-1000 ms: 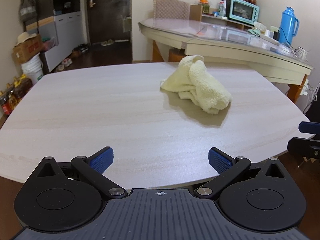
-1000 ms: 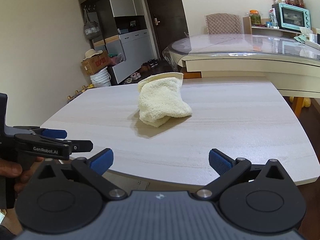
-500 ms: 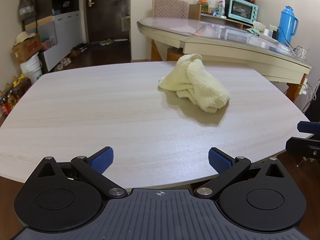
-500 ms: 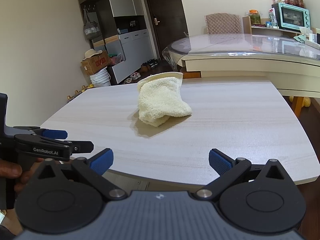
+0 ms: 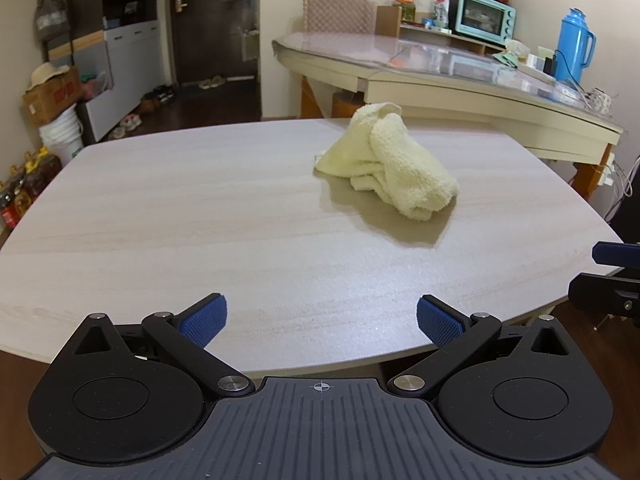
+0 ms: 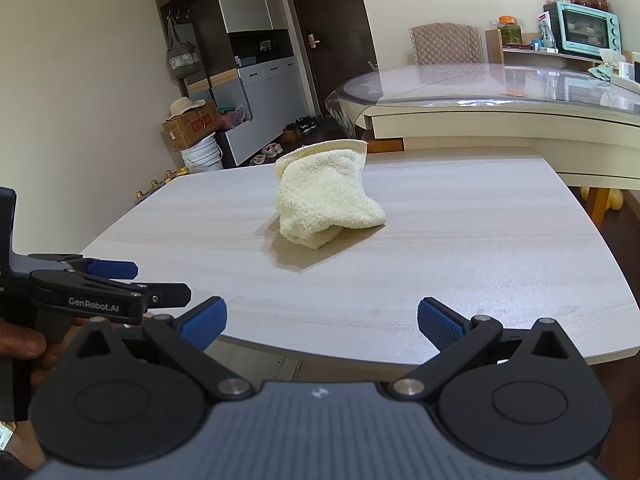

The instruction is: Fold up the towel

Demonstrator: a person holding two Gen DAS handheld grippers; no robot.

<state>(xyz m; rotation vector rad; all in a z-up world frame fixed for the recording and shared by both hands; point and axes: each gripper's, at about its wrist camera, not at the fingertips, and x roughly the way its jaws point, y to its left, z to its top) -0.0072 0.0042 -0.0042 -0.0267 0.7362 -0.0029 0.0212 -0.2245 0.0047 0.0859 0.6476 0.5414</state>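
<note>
A pale yellow towel point(image 5: 390, 162) lies crumpled in a heap on the light wood-grain table point(image 5: 200, 208). It also shows in the right wrist view point(image 6: 322, 200), near the table's middle. My left gripper point(image 5: 322, 318) is open and empty over the table's near edge, well short of the towel. My right gripper point(image 6: 322, 320) is open and empty at the near edge too. The left gripper point(image 6: 120, 280) shows side-on at the left of the right wrist view. Part of the right gripper point(image 5: 612, 276) shows at the right edge of the left wrist view.
A glass-topped table point(image 5: 440, 64) stands behind, with a blue thermos point(image 5: 574, 46) and a teal toaster oven point(image 5: 480, 20). A cardboard box point(image 5: 52, 94), a white bucket point(image 5: 62, 136) and bottles point(image 5: 24, 188) stand on the floor at the left.
Both grippers have crept slightly closer to the table. The towel has not moved and both grippers stay open.
</note>
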